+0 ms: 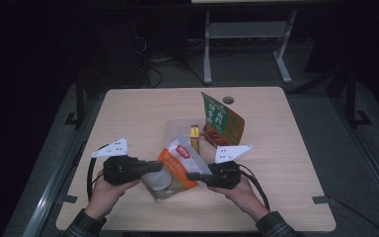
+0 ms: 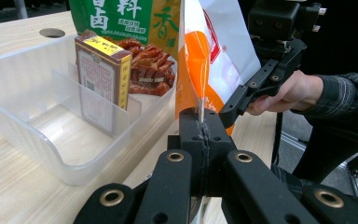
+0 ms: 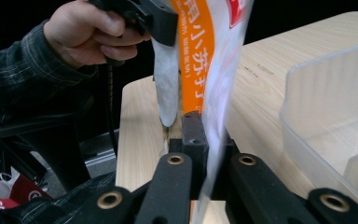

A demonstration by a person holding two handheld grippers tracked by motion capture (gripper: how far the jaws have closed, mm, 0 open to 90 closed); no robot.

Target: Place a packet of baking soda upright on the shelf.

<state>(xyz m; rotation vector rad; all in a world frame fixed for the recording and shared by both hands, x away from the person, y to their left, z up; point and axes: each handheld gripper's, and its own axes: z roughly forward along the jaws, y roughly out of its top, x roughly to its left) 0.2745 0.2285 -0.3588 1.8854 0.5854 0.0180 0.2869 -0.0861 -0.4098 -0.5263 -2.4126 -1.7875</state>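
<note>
Tongs on both sides pinch the orange-and-white snack bag [image 1: 175,169] in the high view, left tongs [image 1: 154,167] and right tongs [image 1: 193,176] level and facing each other above the near worktop [image 1: 286,163], just short of the clear bin [image 1: 177,126]. From the left gripper view, jaws are shut on the bag's thin side seam [image 2: 200,109], a light, soft, slippery film best taken by its edges. From the right gripper view, jaws are clamped on the opposite edge [image 3: 214,140], hand low.

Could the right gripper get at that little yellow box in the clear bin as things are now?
Probably not yet. The right gripper is shut on the orange-and-white bag, which the left gripper also clamps. The yellow box stands just beyond in the clear bin, open from above, so it must let go first.
</note>
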